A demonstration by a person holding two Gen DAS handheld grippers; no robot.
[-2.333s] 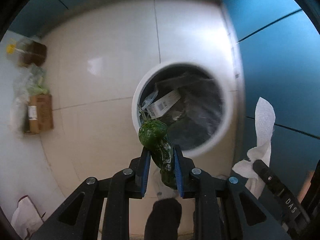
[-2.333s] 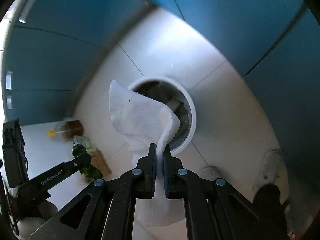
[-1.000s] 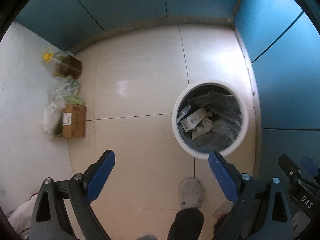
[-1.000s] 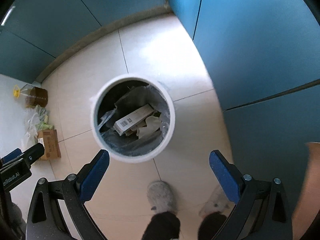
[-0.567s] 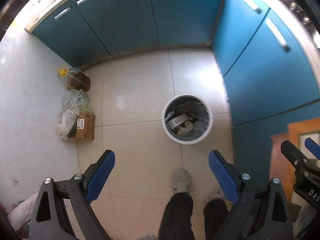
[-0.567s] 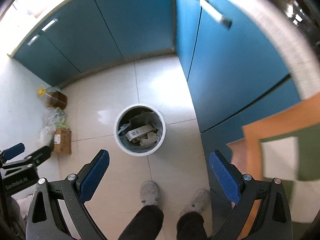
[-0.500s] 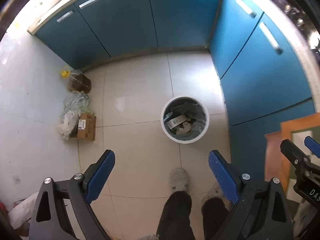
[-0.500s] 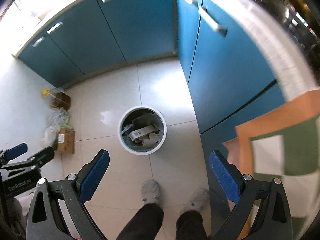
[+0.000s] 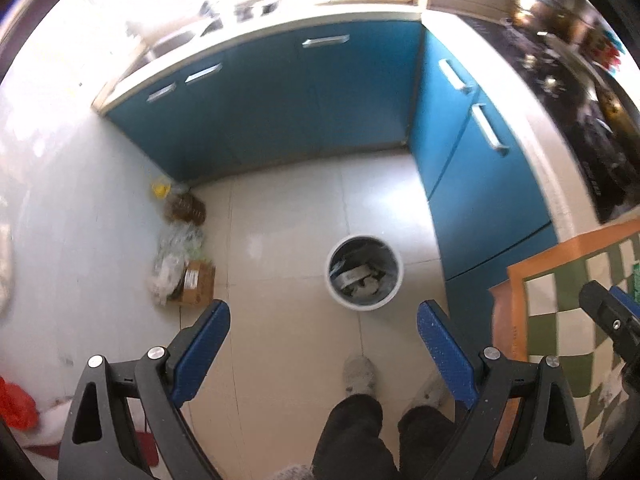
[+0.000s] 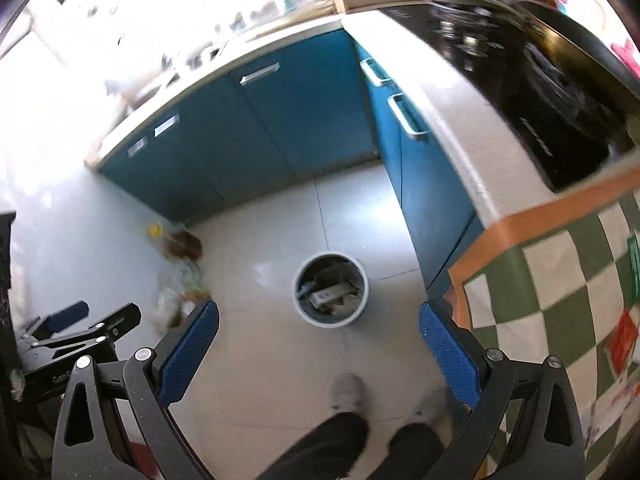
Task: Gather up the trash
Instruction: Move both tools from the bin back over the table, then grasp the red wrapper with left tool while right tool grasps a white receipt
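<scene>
Trash bin (image 9: pixel 363 306) (image 10: pixel 331 318): round, white-walled, dark liner inside, standing upright on the pale tiled floor (image 9: pixel 288 216) near the corner of the blue cabinets (image 9: pixel 320 96) (image 10: pixel 280 120). Contents, seen from above: a pale flat package with a barcode-type label (image 9: pixel 352 274) (image 10: pixel 329 293), crumpled light paper beside it, and dark film (finer items too small to tell). Left tool (image 9: pixel 323 344): blue pads spread wide, nothing between them. Right tool (image 10: pixel 318 346): likewise spread wide and empty; its tip also shows at the right edge of the left wrist view (image 9: pixel 608 312), and the left tool shows at the left edge of the right wrist view (image 10: pixel 84 332). Against the left wall: an amber jug with yellow cap (image 9: pixel 182 206), a clear plastic bag (image 9: pixel 172 264) and a small cardboard box (image 9: pixel 196 284), touching one another, well apart from the bin. Near right: a surface with a green-and-white checked cloth, orange border (image 9: pixel 568 288) (image 10: pixel 560 280). Person's dark trousers and grey slippers (image 9: pixel 360 372) at the near edge, just this side of the bin. Versus 2.3 s ago: the green wrapper (left tool) and white paper towel (right tool) are no longer gripped; both tools have opened and risen, so the bin looks much smaller and countertops are now visible.
</scene>
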